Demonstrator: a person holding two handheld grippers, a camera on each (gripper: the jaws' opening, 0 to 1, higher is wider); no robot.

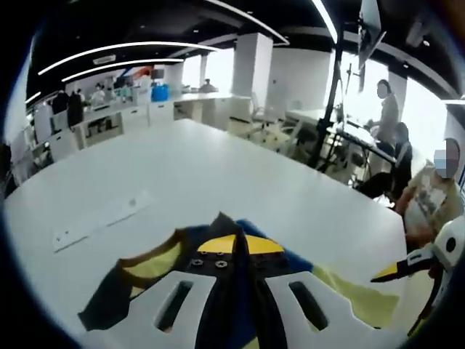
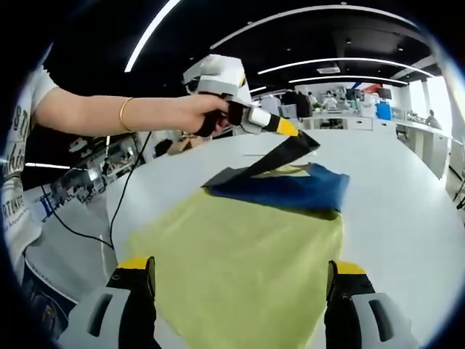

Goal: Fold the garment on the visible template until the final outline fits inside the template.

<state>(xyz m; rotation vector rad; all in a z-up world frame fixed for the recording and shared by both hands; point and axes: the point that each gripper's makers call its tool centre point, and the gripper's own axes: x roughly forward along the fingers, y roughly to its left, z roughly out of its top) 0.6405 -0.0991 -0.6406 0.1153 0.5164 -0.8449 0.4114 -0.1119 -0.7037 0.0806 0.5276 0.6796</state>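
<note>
A yellow-green garment [image 2: 240, 254] with a blue part [image 2: 290, 189] and dark trim lies on the white table [image 2: 407, 203]. My left gripper [image 2: 294, 142], held by a person's hand, is shut on a dark edge of the cloth and lifts it off the table at the garment's far end. In the left gripper view its jaws [image 1: 234, 246] are together with dark fabric [image 1: 240, 291] pinched between them. My right gripper [image 2: 240, 267] stands open, its jaws wide apart over the near edge of the yellow cloth, holding nothing. Its yellow-tipped jaw [image 1: 396, 273] enters from the right.
A thin white strip [image 1: 102, 218] lies on the table left of the garment. People [image 1: 429, 196] sit past the table's right edge near a dark stand [image 1: 330, 109]. A black cable [image 2: 120, 196] hangs by the table's left edge. Desks stand further back.
</note>
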